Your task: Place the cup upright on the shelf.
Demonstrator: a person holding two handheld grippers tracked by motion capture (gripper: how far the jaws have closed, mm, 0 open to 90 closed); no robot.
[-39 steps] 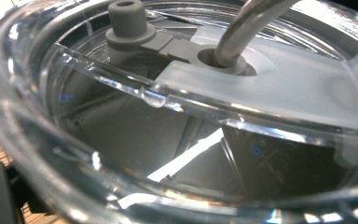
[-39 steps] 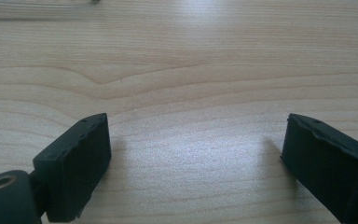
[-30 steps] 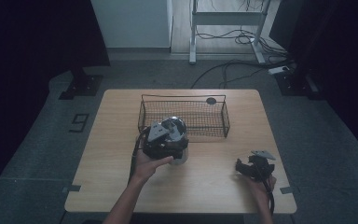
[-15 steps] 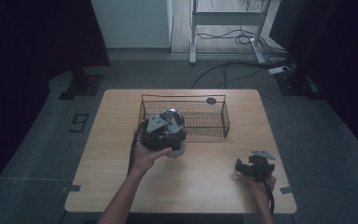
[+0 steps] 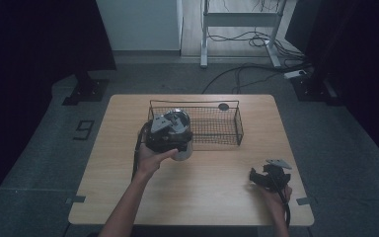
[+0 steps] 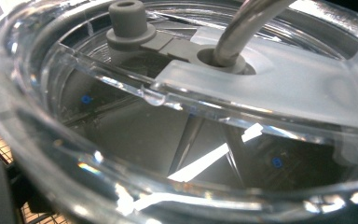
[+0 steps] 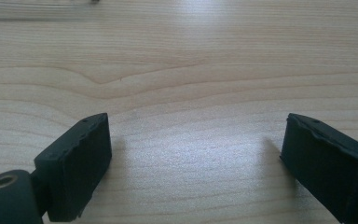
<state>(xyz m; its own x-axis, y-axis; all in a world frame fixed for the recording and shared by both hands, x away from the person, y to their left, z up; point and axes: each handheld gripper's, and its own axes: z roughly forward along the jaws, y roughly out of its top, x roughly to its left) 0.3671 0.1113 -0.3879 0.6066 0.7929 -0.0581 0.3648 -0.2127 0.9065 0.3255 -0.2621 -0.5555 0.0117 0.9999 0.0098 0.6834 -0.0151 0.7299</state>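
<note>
In the high view the left tool (image 5: 167,134) sits just left of frame centre, held from below by the left hand (image 5: 150,159), and it is pressed against a clear lidded cup (image 5: 182,150) at the front left corner of the black wire basket (image 5: 229,132). The cup appears lifted, overlapping the basket's near rim. Whether this tool's jaws are closed on the cup or merely around it cannot be told.

The left gripper view is taken up close by the cup's transparent lid (image 6: 270,88), with a grey plug (image 6: 127,18) and a metal straw (image 6: 242,23) passing through a grommet at the upper centre; basket wire shows at the lower left edge.

The basket lies along the far middle of the tabletop (image 5: 212,197), with a small dark disc (image 5: 223,106) behind its far rim.

The right tool (image 5: 266,177) rests low at the lower right of the frame, near the tabletop's right edge. In the right gripper view its jaws stand spread wide over bare wood (image 7: 182,70), nothing between them.

A broad open stretch of tabletop lies between the two tools and along the near edge.
</note>
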